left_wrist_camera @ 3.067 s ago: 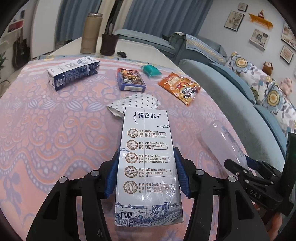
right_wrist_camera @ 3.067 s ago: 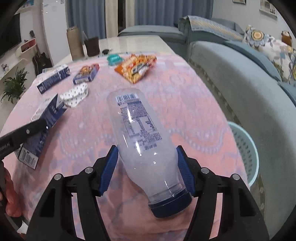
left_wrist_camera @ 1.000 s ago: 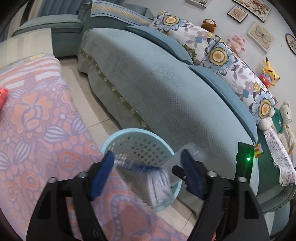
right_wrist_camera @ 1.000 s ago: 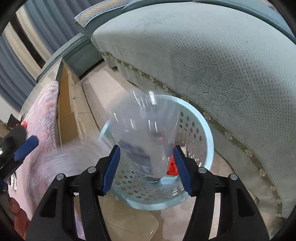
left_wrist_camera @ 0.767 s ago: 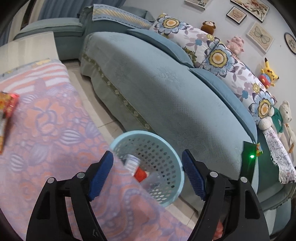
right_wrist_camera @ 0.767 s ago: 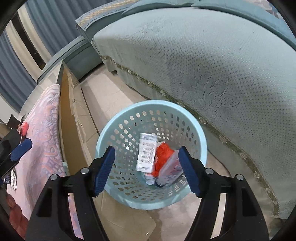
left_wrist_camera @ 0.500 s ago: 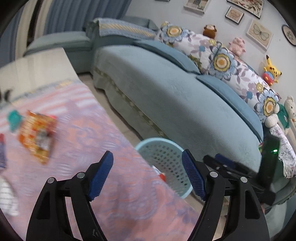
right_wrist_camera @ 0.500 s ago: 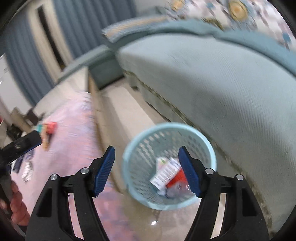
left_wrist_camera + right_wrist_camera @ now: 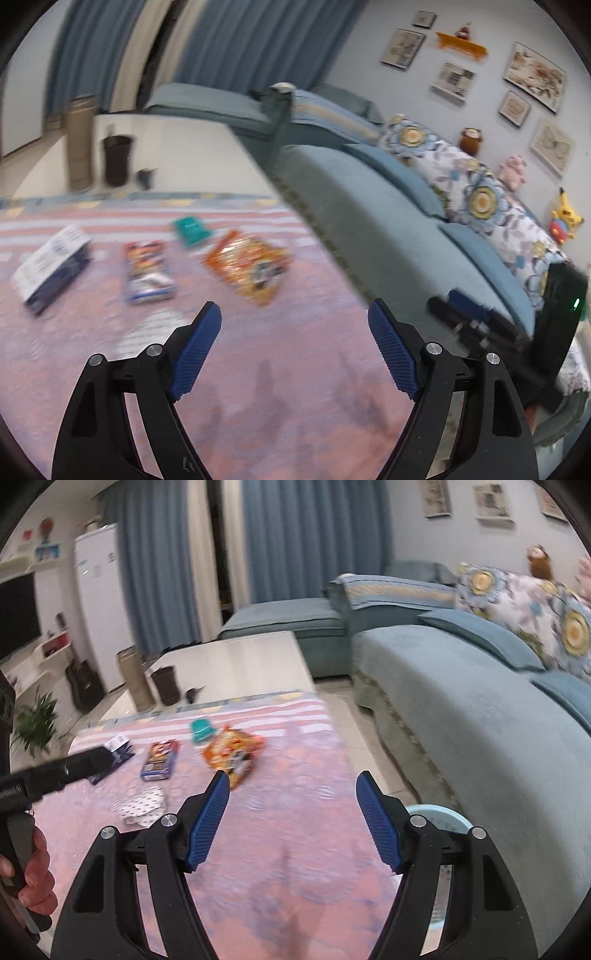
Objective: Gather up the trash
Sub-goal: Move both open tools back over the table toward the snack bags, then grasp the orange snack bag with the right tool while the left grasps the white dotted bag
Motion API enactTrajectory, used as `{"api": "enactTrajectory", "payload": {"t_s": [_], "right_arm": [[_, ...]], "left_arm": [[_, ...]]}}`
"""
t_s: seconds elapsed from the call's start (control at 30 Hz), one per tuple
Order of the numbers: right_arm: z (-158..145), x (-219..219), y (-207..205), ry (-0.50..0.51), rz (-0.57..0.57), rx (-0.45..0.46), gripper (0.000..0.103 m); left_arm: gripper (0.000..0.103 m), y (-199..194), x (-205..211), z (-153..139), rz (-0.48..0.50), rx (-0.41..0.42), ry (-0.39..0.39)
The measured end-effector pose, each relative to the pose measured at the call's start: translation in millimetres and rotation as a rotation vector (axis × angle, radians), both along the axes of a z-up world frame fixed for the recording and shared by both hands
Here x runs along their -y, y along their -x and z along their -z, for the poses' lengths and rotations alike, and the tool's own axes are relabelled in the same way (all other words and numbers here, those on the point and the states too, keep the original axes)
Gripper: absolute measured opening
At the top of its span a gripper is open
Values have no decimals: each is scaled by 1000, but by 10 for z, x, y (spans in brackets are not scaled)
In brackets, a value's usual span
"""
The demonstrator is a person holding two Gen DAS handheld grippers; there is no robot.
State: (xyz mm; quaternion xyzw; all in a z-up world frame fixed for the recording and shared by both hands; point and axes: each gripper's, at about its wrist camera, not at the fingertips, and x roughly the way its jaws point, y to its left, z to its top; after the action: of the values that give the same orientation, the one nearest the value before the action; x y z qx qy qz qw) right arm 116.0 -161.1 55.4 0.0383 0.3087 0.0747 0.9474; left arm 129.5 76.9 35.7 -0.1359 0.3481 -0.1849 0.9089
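Both tools stand empty: the left gripper [image 9: 294, 325] has jaws opening with nothing between them, and the right gripper [image 9: 291, 794] is spread wide. Five items remain on the patterned tablecloth [image 9: 258, 387], all toward eleven to twelve o'clock. The orange snack bag [image 9: 248, 266], long axis running ten to four, lies nearest. Also counted: one milk carton [image 9: 51, 265], one blue packet [image 9: 147, 271], one teal item [image 9: 192, 230], one dotted wrapper [image 9: 144, 805]. One basket [image 9: 439, 814] sits at the right gripper's four o'clock.

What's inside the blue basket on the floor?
Only a bit of the blue basket's rim peeks out behind the right claw. The claw and the table hide its inside.
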Motion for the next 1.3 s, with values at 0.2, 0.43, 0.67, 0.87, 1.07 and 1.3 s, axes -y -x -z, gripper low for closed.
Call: {"api": "enactTrajectory", "payload": {"t_s": [0.2, 0.43, 0.67, 0.87, 1.07, 1.3], "right_arm": [[276, -480, -434, -6, -12, -18, 67], [710, -732, -1013, 1, 13, -56, 67], [1035, -873, -1489, -6, -11, -149, 67], [1192, -989, -1739, 12, -20, -228, 67], [1263, -1049, -1818, 17, -43, -274, 35], [1216, -1122, -1706, 32, -96, -240, 5]], "left_arm": [[78, -93, -455, 589, -21, -79, -154], [76, -426, -589, 1028, -57, -141, -220], [74, -534, -403, 1168, -43, -153, -356], [53, -516, -363, 1179, -84, -141, -430], [30, -457, -389, 1147, -104, -115, -414], [15, -413, -432, 1109, -101, -95, -364]]}}
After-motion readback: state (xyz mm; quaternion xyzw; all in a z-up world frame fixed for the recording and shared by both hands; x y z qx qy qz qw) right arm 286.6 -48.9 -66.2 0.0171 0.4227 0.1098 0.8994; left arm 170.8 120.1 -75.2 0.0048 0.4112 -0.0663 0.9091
